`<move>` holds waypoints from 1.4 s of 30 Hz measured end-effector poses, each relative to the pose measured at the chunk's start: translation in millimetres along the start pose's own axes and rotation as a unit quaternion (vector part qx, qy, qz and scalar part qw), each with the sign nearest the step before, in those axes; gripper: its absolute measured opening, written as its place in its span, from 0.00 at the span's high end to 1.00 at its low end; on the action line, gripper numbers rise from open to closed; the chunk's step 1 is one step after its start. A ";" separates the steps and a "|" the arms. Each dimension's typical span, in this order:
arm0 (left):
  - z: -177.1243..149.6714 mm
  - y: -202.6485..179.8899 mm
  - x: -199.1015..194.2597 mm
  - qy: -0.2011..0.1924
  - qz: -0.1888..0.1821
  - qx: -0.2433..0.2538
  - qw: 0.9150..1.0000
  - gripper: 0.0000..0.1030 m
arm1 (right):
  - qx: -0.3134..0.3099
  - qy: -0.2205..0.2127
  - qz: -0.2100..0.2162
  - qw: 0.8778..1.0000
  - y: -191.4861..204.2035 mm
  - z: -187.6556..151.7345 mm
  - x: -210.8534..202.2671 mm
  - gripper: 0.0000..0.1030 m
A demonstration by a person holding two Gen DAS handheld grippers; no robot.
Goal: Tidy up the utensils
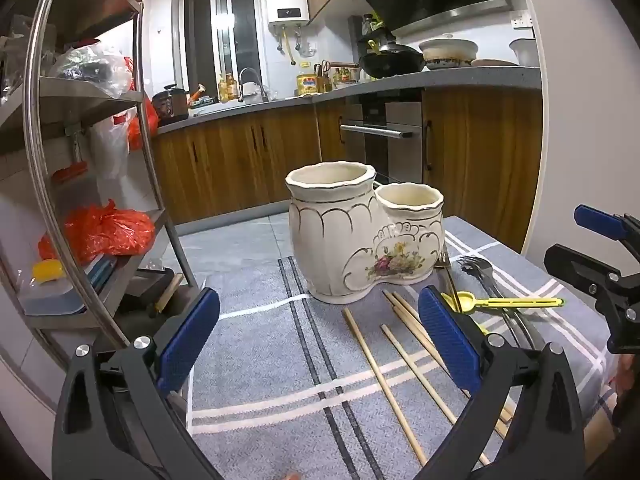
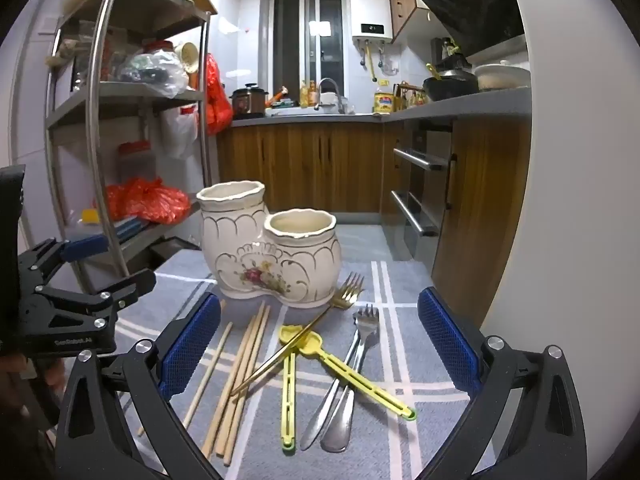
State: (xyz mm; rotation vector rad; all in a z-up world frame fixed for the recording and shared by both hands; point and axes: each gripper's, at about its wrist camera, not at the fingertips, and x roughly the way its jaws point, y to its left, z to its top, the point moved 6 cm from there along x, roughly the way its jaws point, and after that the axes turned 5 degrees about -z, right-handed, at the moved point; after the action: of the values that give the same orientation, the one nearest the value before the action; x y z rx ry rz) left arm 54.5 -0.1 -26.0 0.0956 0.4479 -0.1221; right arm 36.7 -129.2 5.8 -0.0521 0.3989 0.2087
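Nearest in, right gripper spread wide over the pile, blue pads well apart, nothing between them. Same story alongside: left gripper gaping, empty, hovering above the grey checked tablecloth.

Just beyond the pads, everything loose on the cloth. Pale wooden chopsticks fanned out on the left of the pile, some touching, one stray lying apart. Next over, two yellow slotted plastic spoons, bowls overlapping, handles splayed. Across them, a slim gold fork, tines up against the base of the holder, handle resting over the chopsticks. To the right, two silver steel forks side by side, crossing one yellow handle.

Behind the heap, the cream ceramic twin-pot utensil holder with gold trim and a flower print, upright, both wells apparently empty, taller well to the left. Nothing sorted yet by the look of it.

Further back, only the metal shelf rack and the wooden kitchen cabinets.

Risks from here: plenty of overlap, so lifting the gold fork likely to drag a spoon or roll the chopsticks off the table edge. Thin round sticks apt to slip or scissor between flat pads. A clumsy drop-in could knock the ceramic holder, and a careless reach with both grippers so near each other could end in a clash.
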 end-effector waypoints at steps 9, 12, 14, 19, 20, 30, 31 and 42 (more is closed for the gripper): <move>1.0 2.4 -0.2 0.003 0.003 -0.001 1.000 0.05 | 0.002 0.003 0.001 1.000 -1.5 -1.4 1.6 0.05; 2.0 4.3 -0.3 0.002 0.002 -0.002 1.000 0.05 | 0.002 0.004 0.001 1.000 -1.4 -1.8 2.0 0.05; 1.0 1.7 0.9 0.003 0.005 0.001 1.000 0.05 | 0.002 0.004 0.001 1.000 -1.5 -2.0 2.0 0.05; 0.7 1.6 1.1 0.002 0.005 0.000 1.000 0.05 | 0.003 0.005 0.001 1.000 -1.7 -2.3 1.8 0.05; 0.6 2.1 1.6 0.002 0.005 0.000 1.000 0.05 | 0.003 0.005 0.001 1.000 -1.8 -2.4 1.8 0.05; -0.2 2.3 1.7 0.003 0.005 0.001 1.000 0.05 | 0.003 0.004 0.001 1.000 -0.3 -1.5 -0.3 0.05; -0.9 1.5 1.8 0.004 0.004 0.002 1.000 0.05 | 0.003 0.004 0.001 1.000 0.2 -1.2 -0.8 0.05; -1.7 1.2 2.1 0.005 0.007 0.001 1.000 0.05 | 0.007 0.003 0.000 1.000 -5.5 -6.4 5.0 0.05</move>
State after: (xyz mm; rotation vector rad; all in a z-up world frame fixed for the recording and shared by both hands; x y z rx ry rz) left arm 55.9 1.1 -28.4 0.1004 0.4574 -0.1087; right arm 39.9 -134.2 -2.1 -0.0380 0.4074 0.2063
